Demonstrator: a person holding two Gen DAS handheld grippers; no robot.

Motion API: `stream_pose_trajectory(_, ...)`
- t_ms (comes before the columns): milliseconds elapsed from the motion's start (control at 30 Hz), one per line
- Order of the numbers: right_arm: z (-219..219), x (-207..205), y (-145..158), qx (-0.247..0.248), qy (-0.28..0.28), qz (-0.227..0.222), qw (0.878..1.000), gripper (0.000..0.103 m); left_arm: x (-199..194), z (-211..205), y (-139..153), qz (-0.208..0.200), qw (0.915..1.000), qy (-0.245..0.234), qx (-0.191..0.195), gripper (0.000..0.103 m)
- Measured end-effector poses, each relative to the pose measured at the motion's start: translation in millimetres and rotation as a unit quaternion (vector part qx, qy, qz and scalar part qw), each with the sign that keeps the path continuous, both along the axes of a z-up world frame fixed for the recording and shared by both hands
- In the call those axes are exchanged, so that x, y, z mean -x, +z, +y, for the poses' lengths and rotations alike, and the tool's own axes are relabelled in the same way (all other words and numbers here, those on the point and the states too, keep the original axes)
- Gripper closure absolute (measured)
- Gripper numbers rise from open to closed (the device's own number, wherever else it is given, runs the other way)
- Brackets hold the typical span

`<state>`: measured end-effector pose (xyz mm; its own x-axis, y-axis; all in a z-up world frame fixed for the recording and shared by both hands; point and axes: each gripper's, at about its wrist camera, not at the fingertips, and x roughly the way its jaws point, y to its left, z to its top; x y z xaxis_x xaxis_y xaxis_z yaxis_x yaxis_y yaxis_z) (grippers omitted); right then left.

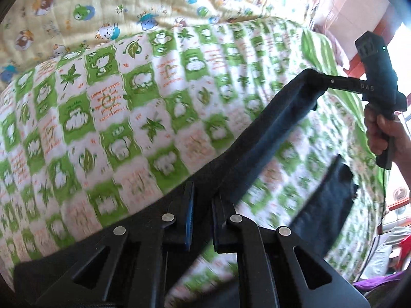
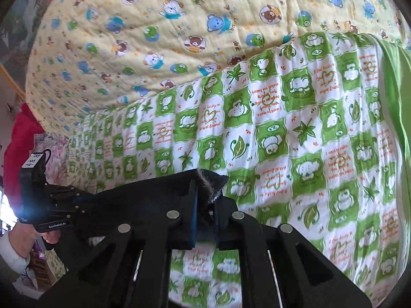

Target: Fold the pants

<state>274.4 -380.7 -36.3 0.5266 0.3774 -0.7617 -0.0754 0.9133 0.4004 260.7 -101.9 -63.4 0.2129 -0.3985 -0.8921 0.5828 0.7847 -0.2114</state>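
Aloft, left tongs (image 1: 203,205) and right tongs (image 2: 206,205) pinching dark pants (image 1: 269,133), stretched between them.

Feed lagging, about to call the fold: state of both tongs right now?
Left tongs: shut on the dark pants, held up over the green patterned quilt.
Right tongs: shut on the other end of the pants.

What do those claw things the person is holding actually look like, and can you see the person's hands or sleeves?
Both are matte black. The left claw and right claw have angular linkage arms with silver round rivets and blue pads inside the fingers. The pistol-grip bodies carry white lettering, "GenRobot.AI" on the left one, plus a white handwritten label. A thin black cable hangs from the right handle. The left hand wears a white sleeve.
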Motion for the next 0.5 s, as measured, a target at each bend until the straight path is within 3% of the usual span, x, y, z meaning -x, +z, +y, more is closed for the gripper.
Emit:
stream_pose_trajectory(267,-1.7,60.7,14.1,-0.001,0.036,-0.027,0.999,0.092,58.9,3.6,14.4,0.006,0.9998,0.004,0.020,0.093)
stream_pose_trajectory(500,-1.3,106.9,7.0,0.007,0.049,-0.027,0.998,0.092,103.5,5.0,13.0,0.020,0.9994,0.004,0.029,0.094)
